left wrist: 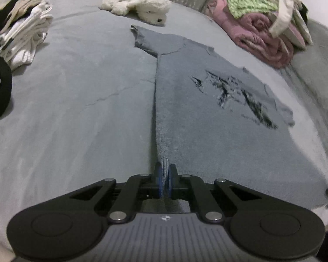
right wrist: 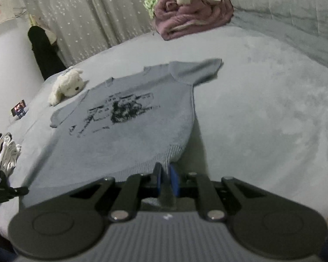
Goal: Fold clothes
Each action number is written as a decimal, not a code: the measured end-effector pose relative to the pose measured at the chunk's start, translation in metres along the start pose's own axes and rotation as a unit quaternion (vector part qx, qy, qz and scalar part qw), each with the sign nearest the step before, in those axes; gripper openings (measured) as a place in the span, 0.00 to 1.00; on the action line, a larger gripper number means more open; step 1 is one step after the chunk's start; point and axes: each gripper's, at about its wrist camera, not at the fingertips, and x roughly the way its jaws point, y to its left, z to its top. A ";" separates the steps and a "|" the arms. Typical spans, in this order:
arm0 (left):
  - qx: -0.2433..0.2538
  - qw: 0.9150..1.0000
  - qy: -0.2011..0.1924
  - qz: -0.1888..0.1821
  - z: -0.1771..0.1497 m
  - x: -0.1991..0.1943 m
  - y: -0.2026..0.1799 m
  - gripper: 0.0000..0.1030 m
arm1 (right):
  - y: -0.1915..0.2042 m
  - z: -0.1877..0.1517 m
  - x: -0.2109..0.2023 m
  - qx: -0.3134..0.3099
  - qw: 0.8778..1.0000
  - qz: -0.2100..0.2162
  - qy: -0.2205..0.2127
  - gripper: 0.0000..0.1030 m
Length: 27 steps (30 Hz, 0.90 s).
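Note:
A grey knit T-shirt (left wrist: 207, 113) with a black print lies spread flat on the grey bed, print up; it also shows in the right wrist view (right wrist: 129, 126). My left gripper (left wrist: 164, 174) is shut on the shirt's ribbed hem at its left bottom corner. My right gripper (right wrist: 166, 174) is shut on the ribbed hem at the right bottom corner. The left gripper (right wrist: 4, 191) shows at the left edge of the right wrist view. Both sleeves lie flat at the far end.
A white plush dog (left wrist: 137, 5) lies beyond the shirt's collar. A pile of pink, green and cream clothes (left wrist: 264, 28) sits far right. A stack of white folded clothes (left wrist: 24, 35) sits far left. A curtain (right wrist: 87, 17) hangs behind the bed.

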 end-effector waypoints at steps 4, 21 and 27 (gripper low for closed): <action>0.028 1.000 -0.002 0.014 -0.004 -0.004 -0.009 0.04 | -0.002 -0.006 0.006 -0.010 1.000 -0.015 0.024 0.09; 0.055 0.992 -0.023 0.107 0.007 0.002 -0.010 0.37 | -0.002 0.003 0.028 -0.058 0.997 -0.041 0.018 0.46; 0.049 0.991 -0.053 0.116 0.041 0.012 -0.028 0.38 | -0.005 0.055 0.056 -0.074 0.997 -0.035 0.015 0.46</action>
